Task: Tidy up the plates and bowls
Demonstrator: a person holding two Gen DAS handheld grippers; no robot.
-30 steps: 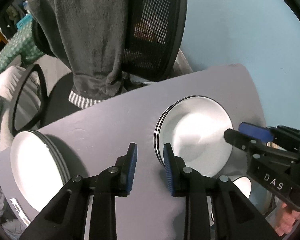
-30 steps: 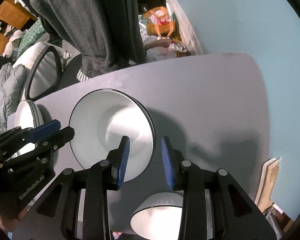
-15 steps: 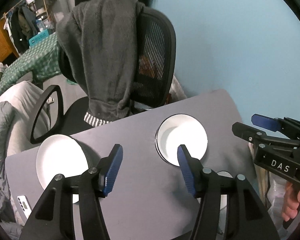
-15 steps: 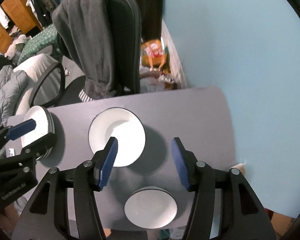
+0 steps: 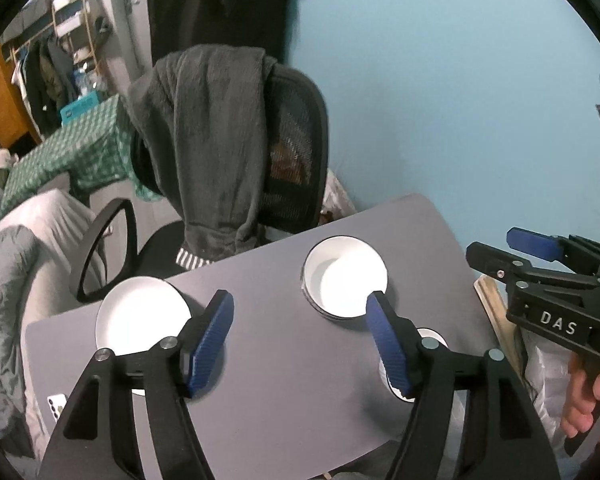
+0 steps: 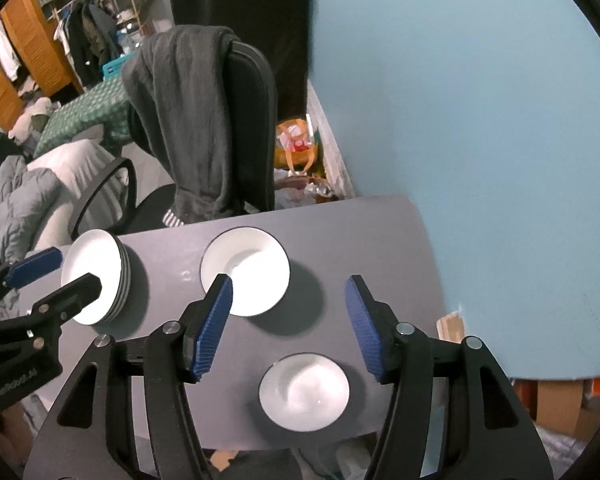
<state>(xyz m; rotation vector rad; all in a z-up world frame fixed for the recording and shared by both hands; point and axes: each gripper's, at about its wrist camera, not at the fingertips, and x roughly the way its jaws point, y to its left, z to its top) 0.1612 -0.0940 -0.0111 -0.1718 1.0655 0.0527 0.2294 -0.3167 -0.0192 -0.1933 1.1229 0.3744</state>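
Note:
A small grey table holds white dishes with dark rims. A stack of plates sits at its left; it also shows in the right wrist view. A second stack sits at the middle back, seen too in the right wrist view. A bowl stands at the front right, partly hidden behind a finger in the left wrist view. My left gripper is open and empty high above the table. My right gripper is open and empty, also high above it.
A black office chair draped with a grey garment stands behind the table. A light blue wall runs along the right. A phone lies at the table's left front corner. A bed and clutter fill the left.
Both grippers have risen well away from the table and opened wide. The plates and bowl now look small and lie untouched below.

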